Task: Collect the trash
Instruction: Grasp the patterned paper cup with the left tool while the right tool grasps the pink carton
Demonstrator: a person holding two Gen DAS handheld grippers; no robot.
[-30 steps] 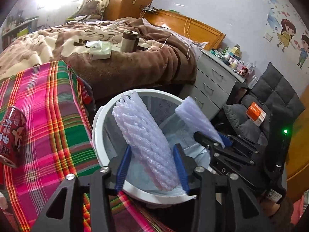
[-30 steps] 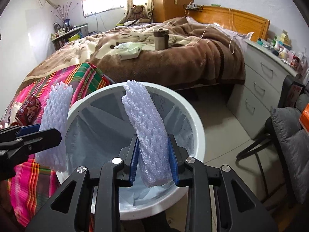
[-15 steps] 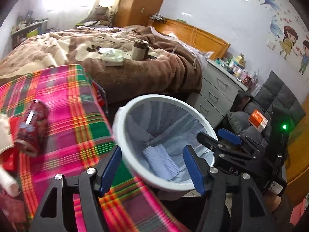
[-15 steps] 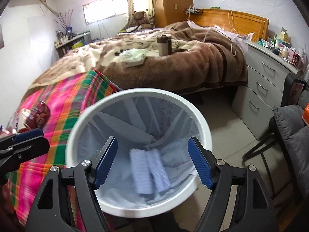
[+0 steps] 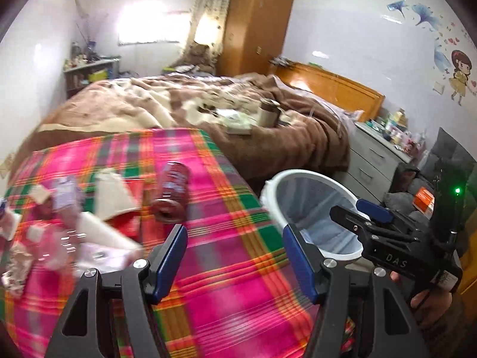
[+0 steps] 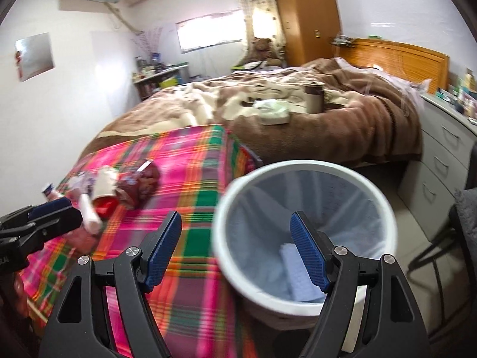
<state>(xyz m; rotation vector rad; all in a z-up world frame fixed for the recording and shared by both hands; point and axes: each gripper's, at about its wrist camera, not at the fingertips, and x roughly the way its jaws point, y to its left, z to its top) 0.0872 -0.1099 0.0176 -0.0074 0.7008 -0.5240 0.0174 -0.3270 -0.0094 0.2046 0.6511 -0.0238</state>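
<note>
Where legible, "DAS" on right gripper (image 5: 362, 217).

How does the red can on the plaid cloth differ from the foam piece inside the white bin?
The red can is dark red and glossy; the foam piece is pale bluish white. The red can lies on its side on the plaid cloth, still uncollected; the foam piece already sits inside the white bin. Neither is held by a gripper.

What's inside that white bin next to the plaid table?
The white bin holds a pale plastic liner and, at the bottom, light foam netting. The right gripper's finger and the near rim cover part of the bottom, so anything else there is hidden.
</note>
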